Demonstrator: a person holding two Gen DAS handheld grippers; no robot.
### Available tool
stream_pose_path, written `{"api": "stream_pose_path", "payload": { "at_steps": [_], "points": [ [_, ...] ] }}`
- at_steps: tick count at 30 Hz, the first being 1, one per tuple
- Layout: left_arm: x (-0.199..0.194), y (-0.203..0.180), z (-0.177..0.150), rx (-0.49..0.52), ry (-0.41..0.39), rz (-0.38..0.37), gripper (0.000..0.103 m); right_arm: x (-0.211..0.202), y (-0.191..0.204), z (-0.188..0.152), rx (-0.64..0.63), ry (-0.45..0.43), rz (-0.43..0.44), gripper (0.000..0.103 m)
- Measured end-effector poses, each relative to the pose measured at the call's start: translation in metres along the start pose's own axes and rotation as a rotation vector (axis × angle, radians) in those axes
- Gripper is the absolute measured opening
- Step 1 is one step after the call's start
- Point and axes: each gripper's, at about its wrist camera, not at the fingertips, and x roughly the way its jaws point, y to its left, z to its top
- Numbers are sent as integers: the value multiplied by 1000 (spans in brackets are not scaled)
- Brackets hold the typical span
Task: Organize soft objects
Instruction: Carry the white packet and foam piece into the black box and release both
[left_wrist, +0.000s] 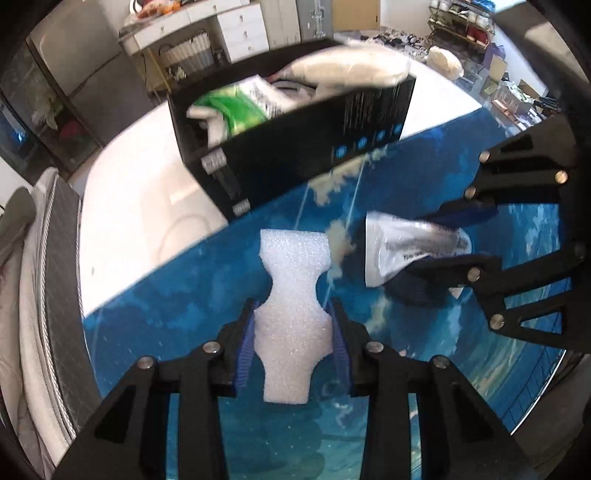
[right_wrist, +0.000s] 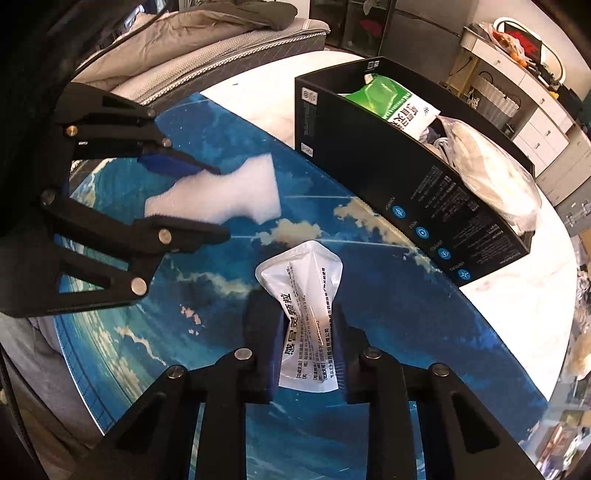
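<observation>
A white foam piece (left_wrist: 291, 280) with a narrow waist lies on the blue mat, and my left gripper (left_wrist: 293, 306) is shut on its waist. The right wrist view shows the same foam (right_wrist: 251, 188) between the left gripper (right_wrist: 223, 203) fingers. My right gripper (right_wrist: 298, 306) is shut on a silvery white sachet (right_wrist: 303, 280) with printed text, which crumples between the blue pads. In the left wrist view the sachet (left_wrist: 402, 240) sits in the right gripper (left_wrist: 413, 243), with a dark shadow on the mat below it.
A black open box (right_wrist: 369, 147) stands on the white table (left_wrist: 129, 206) just past the blue cloud-print mat (left_wrist: 184, 295). It holds a green-and-white packet (right_wrist: 388, 99) and a clear bag of pale stuff (right_wrist: 491, 173). A mattress (left_wrist: 37, 258) borders the table.
</observation>
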Motion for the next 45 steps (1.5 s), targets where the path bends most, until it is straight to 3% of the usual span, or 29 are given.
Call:
{"api": "stream_pose_path", "payload": {
  "at_steps": [4,11,15,18,20,27,32,39,45],
  "points": [
    [-11,5,-3,2,-35,-2,35,-11,-11,-2,24,-18,14,22],
    [-43,21,0,-35,-150,-31,36,-57,-14,2,52,-136,26,22],
    [-68,26,3,-65,-256,-31,36,-92,-14,2,70,-286,-26,22],
    [-90,28,4,-77,-360,9,36,-112,-13,1,80,-381,-58,22],
    [-104,30,4,-89,-433,29,36,-125,-8,0,60,-448,-127,22],
    [-146,35,-9,-108,-676,106,36,-181,6,-16,33,-788,-196,22],
    [-163,49,-16,-139,-756,80,36,-213,3,-37,59,-974,-210,22],
    [-165,54,-8,-136,-741,85,36,-230,2,-40,62,-991,-229,22],
    [-179,53,14,-146,-798,74,36,-229,-4,-22,100,-990,-231,22]
  ]
}}
